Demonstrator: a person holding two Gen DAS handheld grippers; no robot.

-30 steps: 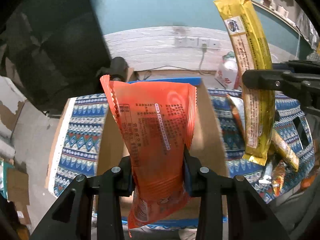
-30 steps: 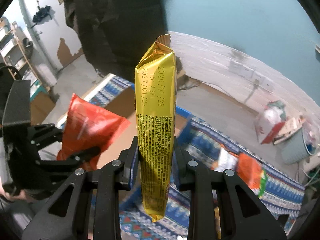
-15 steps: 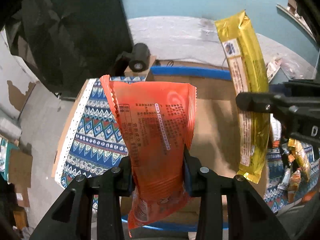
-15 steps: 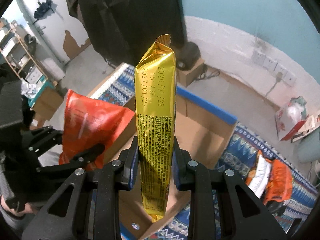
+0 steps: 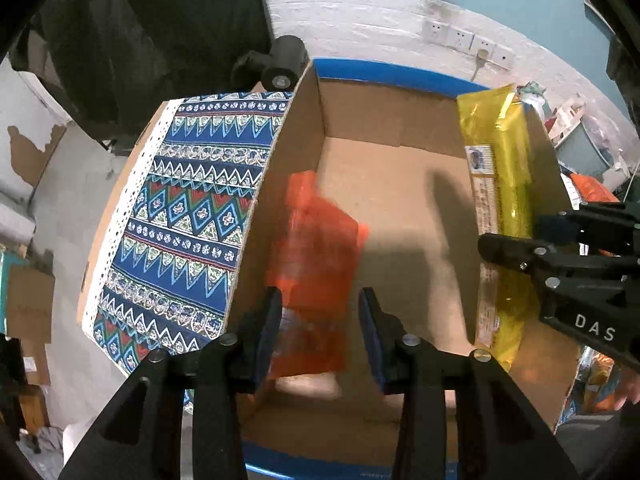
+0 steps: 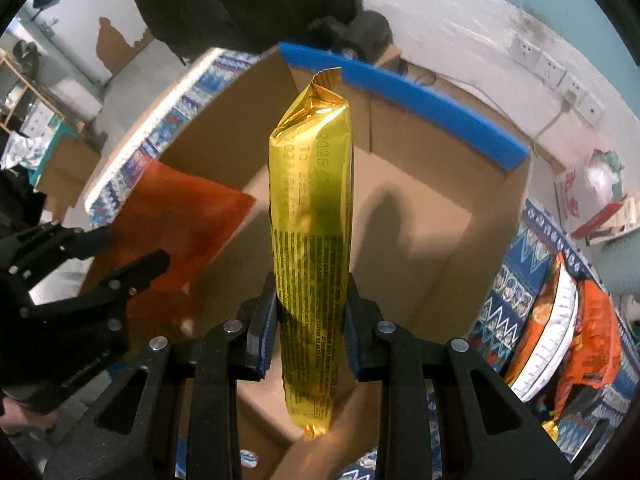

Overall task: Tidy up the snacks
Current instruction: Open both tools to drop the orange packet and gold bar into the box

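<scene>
Drop-off step: we're putting two snacks into the box [image 5: 400, 184] on the patterned cloth [image 5: 188, 216].

Left gripper [image 5: 318, 332]: its jaws have just been opening, and the orange pack [image 5: 316, 264] sits blurred between the pads, apparently loose and slipping toward the box floor. We read it as released, no pinch visible.

Right gripper [image 6: 308, 320]: fingers clenched on the gold bar [image 6: 312, 216], held upright, low over the box's right side. In the left view the bar sits against the right wall.

More snacks [image 6: 576, 320] lie on the cloth right of the box, well apart.

Next, our guess: let the orange pack fall clear, then open the right jaws so the bar drops inside, not across the wall. Then go for the loose snacks. Risk: the tall bar may tip over the rim.

Versus a second ago: both grippers have come down, from above the box to inside its mouth. The orange pack was pinched firmly and sharp then; now it is blurred and lower. The gold bar's grip is unchanged.
</scene>
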